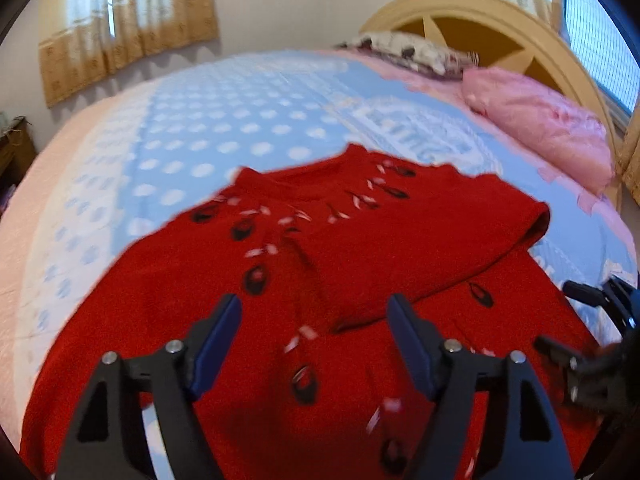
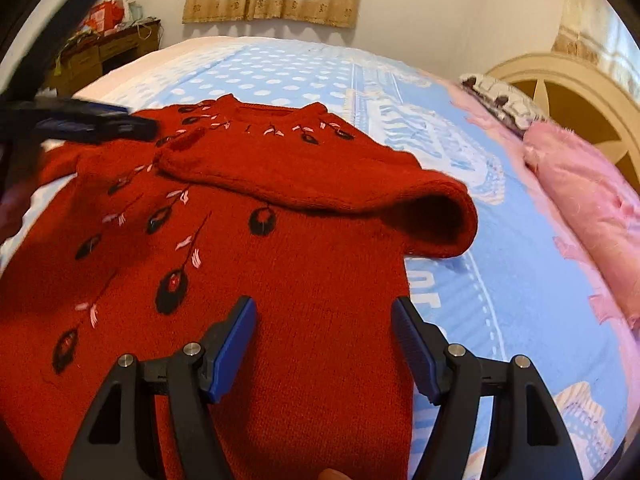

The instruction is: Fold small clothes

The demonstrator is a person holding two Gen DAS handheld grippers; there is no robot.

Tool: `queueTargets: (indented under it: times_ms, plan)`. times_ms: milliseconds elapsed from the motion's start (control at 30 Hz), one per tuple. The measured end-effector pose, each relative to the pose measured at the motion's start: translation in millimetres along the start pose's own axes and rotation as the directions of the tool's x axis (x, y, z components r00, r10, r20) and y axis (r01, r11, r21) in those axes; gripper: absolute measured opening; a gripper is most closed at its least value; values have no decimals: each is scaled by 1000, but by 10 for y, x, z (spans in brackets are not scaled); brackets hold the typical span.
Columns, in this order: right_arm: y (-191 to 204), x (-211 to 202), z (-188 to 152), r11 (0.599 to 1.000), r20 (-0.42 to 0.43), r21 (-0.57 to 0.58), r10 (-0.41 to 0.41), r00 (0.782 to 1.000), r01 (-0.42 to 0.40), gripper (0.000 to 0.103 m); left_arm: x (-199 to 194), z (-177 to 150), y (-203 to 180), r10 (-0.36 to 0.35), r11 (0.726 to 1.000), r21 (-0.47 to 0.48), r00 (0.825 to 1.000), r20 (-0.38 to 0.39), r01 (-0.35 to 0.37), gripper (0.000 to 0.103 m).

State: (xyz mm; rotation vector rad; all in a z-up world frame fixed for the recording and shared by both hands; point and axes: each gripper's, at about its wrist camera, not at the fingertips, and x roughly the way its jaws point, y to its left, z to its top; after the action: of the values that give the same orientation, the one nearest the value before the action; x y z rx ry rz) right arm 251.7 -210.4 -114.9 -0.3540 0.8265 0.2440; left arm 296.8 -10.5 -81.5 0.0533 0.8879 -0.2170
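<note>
A red knitted sweater (image 1: 280, 300) with black and pink embroidery lies flat on the bed, also in the right wrist view (image 2: 304, 288). Its right sleeve (image 2: 320, 176) is folded across the chest, also in the left wrist view (image 1: 420, 240). My left gripper (image 1: 314, 312) is open and empty above the sweater's body. My right gripper (image 2: 324, 316) is open and empty above the sweater's right side. The right gripper shows at the right edge of the left wrist view (image 1: 592, 320). The left gripper shows blurred at the left of the right wrist view (image 2: 92, 120).
The sweater lies on a blue dotted bedspread (image 1: 240, 120), seen too in the right wrist view (image 2: 500, 272). Pink pillows (image 1: 540, 124) and a patterned pillow (image 1: 408, 50) lie by the wooden headboard (image 1: 500, 28). A wooden desk (image 2: 104, 56) stands past the bed's far corner.
</note>
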Motion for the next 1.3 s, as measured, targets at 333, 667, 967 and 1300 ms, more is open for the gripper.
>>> queueTargets:
  times_ms: [333, 667, 967, 1300]
  plan:
    - [20, -64, -123, 999, 63, -26, 20, 998, -18, 71, 580, 118, 17, -22, 996, -89, 995, -93, 14, 5]
    - [-560, -537, -94, 973, 228, 199, 69, 971, -116, 71, -156, 221, 259, -25, 997, -66, 997, 68, 29, 4]
    - [-963, -249, -296, 927, 159, 367, 17, 987, -75, 77, -228, 110, 610, 2, 988, -153, 995, 96, 13, 4]
    - [-1023, -211, -393, 913, 155, 394, 48, 987, -106, 77, -151, -287, 939, 23, 966, -257, 999, 48, -10, 4]
